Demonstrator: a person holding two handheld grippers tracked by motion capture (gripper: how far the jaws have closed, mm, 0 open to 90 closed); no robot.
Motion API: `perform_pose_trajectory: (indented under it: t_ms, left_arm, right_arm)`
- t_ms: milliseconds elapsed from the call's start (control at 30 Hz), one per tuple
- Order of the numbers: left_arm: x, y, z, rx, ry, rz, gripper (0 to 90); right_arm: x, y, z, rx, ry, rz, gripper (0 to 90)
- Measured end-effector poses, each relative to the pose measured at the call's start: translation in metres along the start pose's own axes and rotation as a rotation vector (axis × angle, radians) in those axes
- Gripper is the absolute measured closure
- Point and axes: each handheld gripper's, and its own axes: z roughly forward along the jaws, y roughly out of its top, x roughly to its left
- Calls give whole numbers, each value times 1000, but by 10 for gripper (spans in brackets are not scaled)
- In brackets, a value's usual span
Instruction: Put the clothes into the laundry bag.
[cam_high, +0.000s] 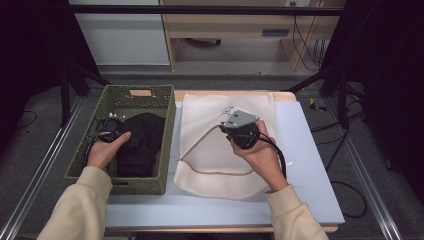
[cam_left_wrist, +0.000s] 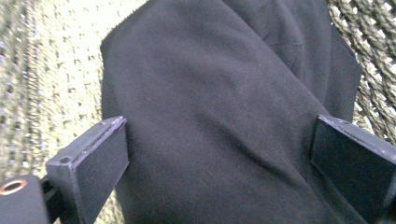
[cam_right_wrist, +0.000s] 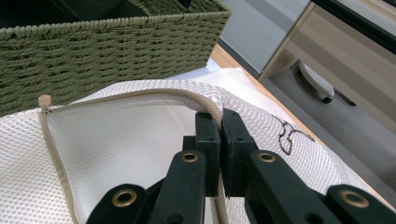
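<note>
In the high view, a green woven basket (cam_high: 165, 145) sits at the left of the desk (cam_high: 310, 165) with a black garment (cam_high: 140, 142) inside it, and a white mesh bag (cam_high: 210, 145) lies flat just to its right. The left hand-held gripper (cam_high: 102, 136) reaches into the basket beside the garment, while the right hand-held gripper (cam_high: 239, 131) is over the bag, lifting its zipper edge so the mouth gapes a little. In the left gripper view, the 2 jaws stand wide apart on either side of the garment (cam_left_wrist: 219, 116), not pressing it, so this left hand-held gripper (cam_left_wrist: 219, 154) is released; the basket's weave shows around the cloth. In the right gripper view, the right hand-held gripper (cam_right_wrist: 220, 135) is clenched on the bag's beige zipper edge (cam_right_wrist: 140, 95), with the bag (cam_right_wrist: 116, 154) below and the basket (cam_right_wrist: 116, 42) close behind. The risks, as I judge them: the left jaws may close on just 1 fold, so the garment unrolls and drags on the basket wall; and the thin zipper edge may slip from the right jaws, letting the mouth fall closed before the garment arrives.
</note>
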Motion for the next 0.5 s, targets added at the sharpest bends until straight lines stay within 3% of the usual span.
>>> perform_pose_trajectory:
  t_ms: [200, 500]
  left_arm:
    - [-3, 1, 5, 12, -28, -6, 45]
    - [-6, -1, 11, 25, -54, 57, 55]
  right_arm:
    - [1, 0, 0, 2, 1, 0, 873]
    - [3, 1, 1, 5, 0, -3, 872]
